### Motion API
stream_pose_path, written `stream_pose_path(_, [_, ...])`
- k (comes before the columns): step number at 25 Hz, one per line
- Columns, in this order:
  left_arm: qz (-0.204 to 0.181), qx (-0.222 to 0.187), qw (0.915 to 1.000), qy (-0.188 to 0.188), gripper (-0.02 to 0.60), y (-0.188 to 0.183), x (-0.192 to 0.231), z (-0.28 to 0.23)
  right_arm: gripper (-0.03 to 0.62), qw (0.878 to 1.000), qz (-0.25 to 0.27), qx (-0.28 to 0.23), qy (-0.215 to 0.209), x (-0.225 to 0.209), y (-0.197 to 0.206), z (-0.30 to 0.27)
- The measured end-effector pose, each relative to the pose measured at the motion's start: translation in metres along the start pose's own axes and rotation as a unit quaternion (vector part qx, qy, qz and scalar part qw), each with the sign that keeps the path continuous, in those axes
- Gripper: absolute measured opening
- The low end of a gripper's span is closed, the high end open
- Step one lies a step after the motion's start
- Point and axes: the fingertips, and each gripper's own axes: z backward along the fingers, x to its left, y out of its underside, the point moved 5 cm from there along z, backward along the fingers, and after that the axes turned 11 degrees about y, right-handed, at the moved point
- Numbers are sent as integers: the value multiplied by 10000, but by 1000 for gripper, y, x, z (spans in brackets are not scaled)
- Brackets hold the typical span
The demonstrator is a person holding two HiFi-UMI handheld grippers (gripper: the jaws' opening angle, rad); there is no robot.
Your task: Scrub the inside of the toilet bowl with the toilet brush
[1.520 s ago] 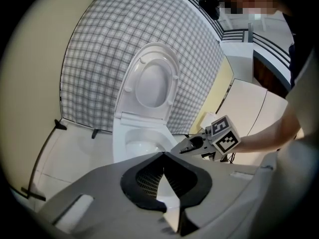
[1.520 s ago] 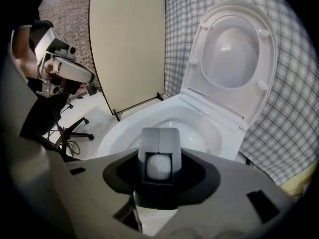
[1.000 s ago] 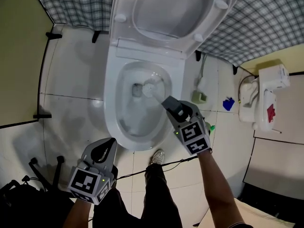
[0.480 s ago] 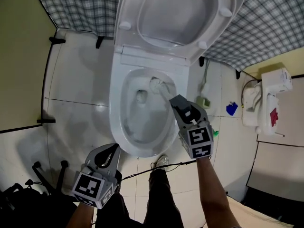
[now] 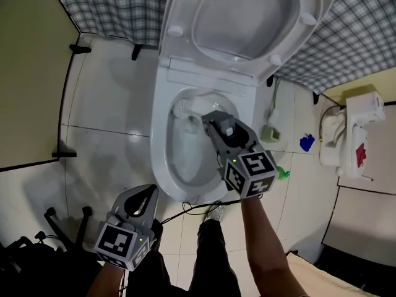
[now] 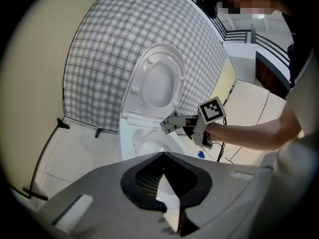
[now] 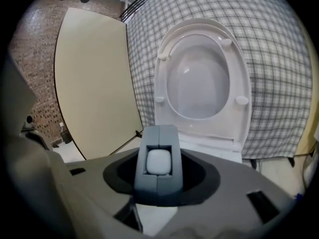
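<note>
The white toilet (image 5: 162,166) stands with lid and seat (image 5: 247,17) raised. My right gripper (image 5: 210,121) hangs over the bowl's back part, shut on the toilet brush handle, whose white butt end (image 7: 158,162) shows between its jaws. The white brush head (image 5: 182,109) lies against the bowl's inner wall at the back left. My left gripper (image 5: 141,202) stays low in front of the toilet, left of the person's leg, with its jaws together on nothing. The left gripper view shows the right gripper (image 6: 169,125) above the bowl (image 6: 149,146).
A grey-green brush holder (image 5: 270,132) sits on the tiled floor right of the toilet, with a blue object (image 5: 307,143) and a white unit (image 5: 352,135) further right. A black cable (image 5: 198,206) runs by the shoe (image 5: 216,212). A checked curtain (image 5: 111,5) hangs behind.
My right gripper has swung left over the bowl, carrying the brush head from the middle of the bowl round its back to the back left wall. The left gripper has stayed put.
</note>
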Motion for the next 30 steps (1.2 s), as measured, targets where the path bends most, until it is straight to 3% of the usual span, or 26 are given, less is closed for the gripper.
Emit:
stream_pose_path(9, [26,-36,10000,38,-8,2,-6,-2,199,9955,346,329,-821,38,23,30])
stream_pose_path(16, [-128,-34,9998,149,-8,0,-29,-13,199,9905,352,558,-1208,48,54,79])
stream_pose_path(24, [-230,19,9995,202,-8,2,-58,-27,198,9952,-415,418,-782,-1,69,134])
stream_pose_path(30, [-279,30,9989,369,-7,-1,-89,-52,198,9944,-805,-315,-602,-49,41,183])
